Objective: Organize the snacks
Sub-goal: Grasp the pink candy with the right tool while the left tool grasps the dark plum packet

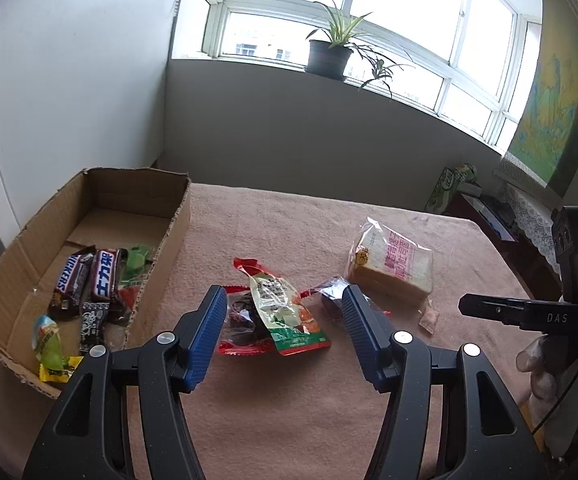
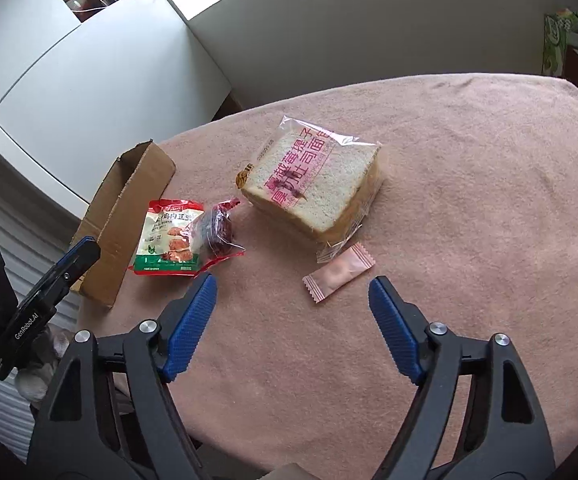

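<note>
Left wrist view: left claw [image 1: 285, 312] hangs open and empty over the red-green snack packet [image 1: 285, 312] on the pink worktop [image 1: 289, 400].
Box: cardboard box [image 1: 17, 272], far left, has Snickers bars [image 1: 89, 284] inside.
Bread: bagged toast [image 2: 313, 184] sits right of the packet.
Right claw: right claw [image 2: 291, 300] gapes, nothing gripped, small pink sachet [image 2: 337, 272] just beyond its tips.

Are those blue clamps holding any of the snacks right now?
No. The left gripper and right gripper both stand open over the pink cloth, with no snack pressed between their pads.
</note>
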A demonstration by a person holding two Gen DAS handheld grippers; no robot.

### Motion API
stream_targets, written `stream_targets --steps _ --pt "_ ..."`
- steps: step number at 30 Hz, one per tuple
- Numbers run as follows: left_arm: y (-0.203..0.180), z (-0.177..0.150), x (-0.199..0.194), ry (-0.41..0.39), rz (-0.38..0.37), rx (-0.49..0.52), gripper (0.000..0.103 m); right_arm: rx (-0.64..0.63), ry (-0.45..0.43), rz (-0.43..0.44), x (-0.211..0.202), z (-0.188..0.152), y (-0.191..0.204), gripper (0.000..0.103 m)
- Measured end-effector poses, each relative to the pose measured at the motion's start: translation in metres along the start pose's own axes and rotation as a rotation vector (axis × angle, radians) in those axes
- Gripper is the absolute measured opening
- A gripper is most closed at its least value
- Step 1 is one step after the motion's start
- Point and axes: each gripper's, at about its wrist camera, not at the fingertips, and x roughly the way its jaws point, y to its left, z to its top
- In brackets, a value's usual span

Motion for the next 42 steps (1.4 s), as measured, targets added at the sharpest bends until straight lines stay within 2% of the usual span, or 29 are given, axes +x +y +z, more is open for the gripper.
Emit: stream_targets --steps 7,11,17,20,25,29,34,39,40,42 --pt "-0.024 0.001 0.025 0.089 -0.061 -0.005 0.059 0.139 0.089 0.007 0.025 -0.003 -0.025 0.063" --pt "-0.030 0.007 0.041 0.153 -0.093 -0.030 0.059 0.191 0.122 0.006 0.034 0.006 -0.031 0.060" --pt "-0.026 0.018 0.069 0.224 -0.072 -0.097 0.059 0.166 0.157 -0.057 0.044 0.021 -0.025 0.059" --pt "-0.025 0.021 0.084 0.270 -0.084 -0.123 0.059 0.148 0.166 -0.082 0.048 0.025 -0.019 0.059" --pt "-0.034 0.016 0.099 0.311 -0.039 -0.079 0.059 0.145 0.164 -0.095 0.053 0.030 -0.016 0.059" --pt "-0.041 0.012 0.103 0.319 -0.043 -0.056 0.059 0.129 0.157 -0.115 0.059 0.033 -0.009 0.059" --pt "-0.056 0.007 0.112 0.329 -0.011 0.007 0.059 0.036 0.157 -0.183 0.061 0.030 0.000 0.046" --pt "-0.065 0.000 0.120 0.343 0.001 0.069 0.059 -0.053 0.156 -0.244 0.061 0.023 0.009 0.045" --pt "-0.066 0.000 0.120 0.340 0.004 0.078 0.058 -0.073 0.157 -0.261 0.062 0.022 0.012 0.045" --pt "-0.067 -0.001 0.121 0.336 0.013 0.083 0.050 -0.124 0.158 -0.296 0.065 0.018 0.020 0.045"
